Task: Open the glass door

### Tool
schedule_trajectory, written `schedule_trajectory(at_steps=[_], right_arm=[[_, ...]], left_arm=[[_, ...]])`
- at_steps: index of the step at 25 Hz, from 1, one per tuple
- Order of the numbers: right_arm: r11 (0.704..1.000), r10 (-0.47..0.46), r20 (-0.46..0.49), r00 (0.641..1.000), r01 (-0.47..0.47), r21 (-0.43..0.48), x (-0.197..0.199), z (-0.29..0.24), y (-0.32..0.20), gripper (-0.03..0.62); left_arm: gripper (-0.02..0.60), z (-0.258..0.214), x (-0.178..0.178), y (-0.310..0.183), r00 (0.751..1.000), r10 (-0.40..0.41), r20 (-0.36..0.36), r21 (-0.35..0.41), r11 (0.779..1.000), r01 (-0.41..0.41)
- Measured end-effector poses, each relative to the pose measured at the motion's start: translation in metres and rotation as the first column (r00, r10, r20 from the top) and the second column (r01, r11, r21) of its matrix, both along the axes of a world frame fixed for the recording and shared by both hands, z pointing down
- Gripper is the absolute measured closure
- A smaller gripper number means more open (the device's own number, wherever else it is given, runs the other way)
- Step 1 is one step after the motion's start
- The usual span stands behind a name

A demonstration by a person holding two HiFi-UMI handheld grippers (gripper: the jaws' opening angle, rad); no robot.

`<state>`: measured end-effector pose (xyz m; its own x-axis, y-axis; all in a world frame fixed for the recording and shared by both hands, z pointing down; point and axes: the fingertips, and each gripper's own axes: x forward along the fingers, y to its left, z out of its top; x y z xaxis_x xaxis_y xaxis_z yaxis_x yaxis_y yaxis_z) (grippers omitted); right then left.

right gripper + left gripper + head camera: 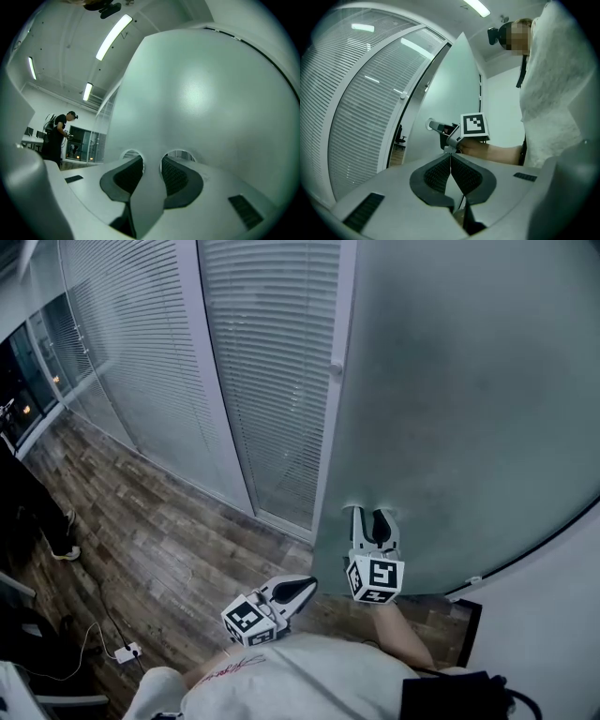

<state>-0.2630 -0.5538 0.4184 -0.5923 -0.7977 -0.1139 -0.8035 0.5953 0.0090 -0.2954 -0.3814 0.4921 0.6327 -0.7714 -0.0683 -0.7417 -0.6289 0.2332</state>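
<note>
The frosted glass door (pixel 469 409) fills the right of the head view and stands slightly ajar from its frame (pixel 330 427). My right gripper (pixel 373 518) points level at the door, shut on its metal handle. In the right gripper view the handle bar (pixel 151 187) runs between the two pads, right gripper (pixel 151 161). The left gripper view shows that handle (pixel 437 125) sticking out from a round mount on the door (pixel 454 93), with the right gripper (pixel 446 130) clamped on it. My left gripper (pixel 309 585) hangs lower left, shut and empty, pads touching, left gripper (pixel 450 157).
A curved glass wall with white blinds (pixel 141 352) runs along the left. The wooden floor (pixel 159 540) holds a power strip with cable (pixel 127 651). Someone's legs (pixel 47 512) stand at the far left. A person in black (pixel 56 133) stands beyond the door.
</note>
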Motion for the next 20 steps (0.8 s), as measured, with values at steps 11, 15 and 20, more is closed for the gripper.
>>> schedule_trajectory(at_steps=[11,15,20], right_arm=[[0.999,-0.041,-0.001,0.999,0.041,0.033,0.019,0.001,0.045,0.462],[0.997,-0.062,-0.001,0.998,0.062,0.041,0.025,-0.001,0.058,0.462],[0.996,-0.086,0.007,0.996,0.086,0.022,0.034,-0.001,0.075,0.462]], left_arm=[[0.563,-0.006,-0.017,0.051,0.998,-0.054,-0.032,-0.034,0.998,0.053],[0.563,-0.002,-0.009,0.073,0.999,-0.027,-0.038,-0.044,0.999,0.025],[0.563,-0.006,0.003,0.106,1.0,-0.009,-0.025,-0.059,0.998,0.008]])
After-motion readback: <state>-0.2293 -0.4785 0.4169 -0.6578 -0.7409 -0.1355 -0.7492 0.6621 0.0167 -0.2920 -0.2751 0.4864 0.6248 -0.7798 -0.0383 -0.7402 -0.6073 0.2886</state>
